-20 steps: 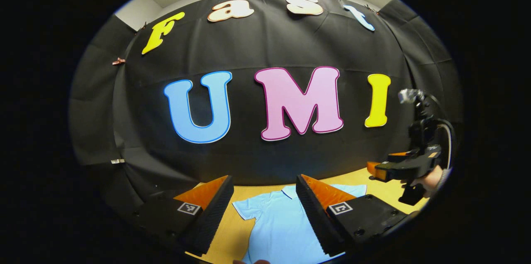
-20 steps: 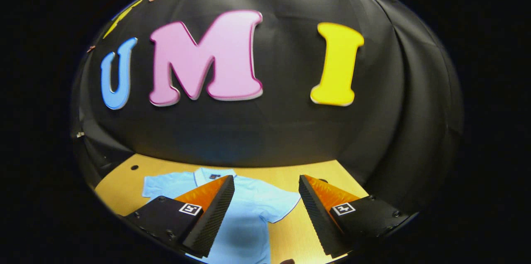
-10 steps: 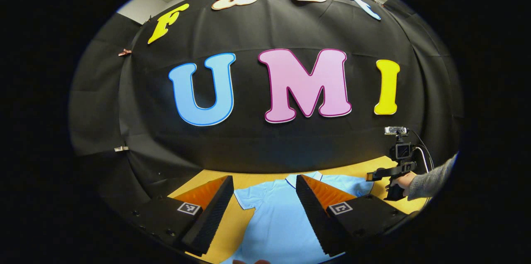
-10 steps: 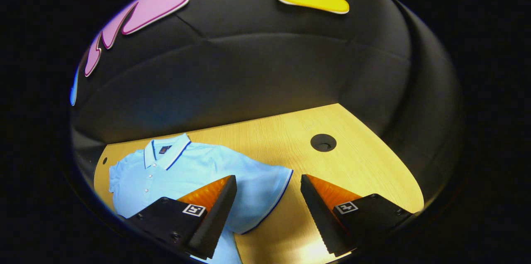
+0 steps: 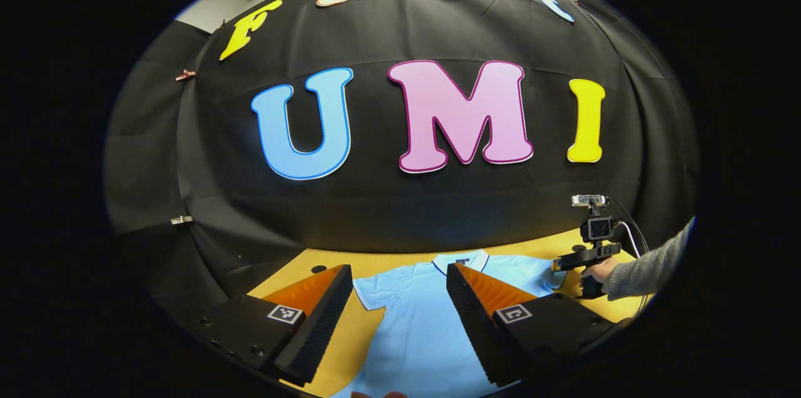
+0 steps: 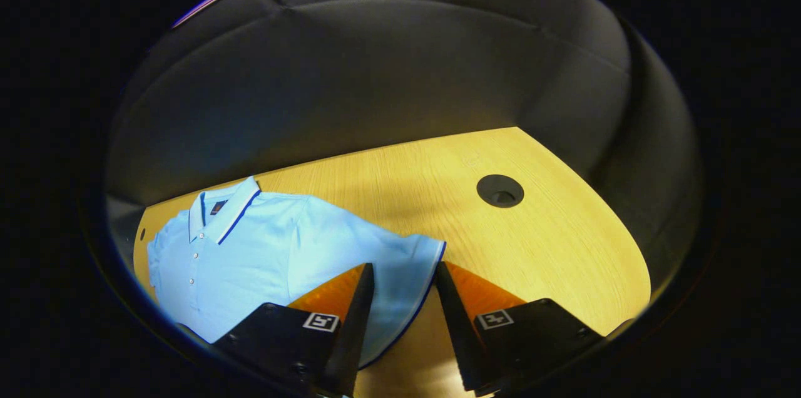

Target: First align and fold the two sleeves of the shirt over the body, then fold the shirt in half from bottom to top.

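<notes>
In the right gripper view, the right gripper (image 6: 403, 273) sits low over the shirt's sleeve (image 6: 400, 273), its two fingers drawn in to a narrow gap with the hem of that sleeve lying between them. Whether the fingers press on the cloth cannot be told. The sleeve belongs to one light blue polo shirt (image 6: 263, 248), spread flat and face up on a pale wooden table (image 6: 551, 241). The shirt has one white collar (image 6: 228, 213) edged with a dark line, and a row of small buttons runs down its front. One round dark hole (image 6: 500, 191) is set in the table top, well apart from the shirt, toward the far right.

In the left gripper view, the left gripper (image 5: 400, 291) hangs above the table (image 5: 294, 276) with its two fingers wide apart and nothing between them. Past the fingers lies the same shirt (image 5: 419, 323), collar toward the black cloth wall (image 5: 400, 210). One short sleeve (image 5: 370, 293) shows flat beside the left finger. A second round hole (image 5: 318, 269) shows near the table's back edge. At the far right of this view the right gripper (image 5: 558, 265) meets the shirt's other sleeve, held by one hand (image 5: 599, 271) in a grey sleeve cuff (image 5: 651, 263)
</notes>
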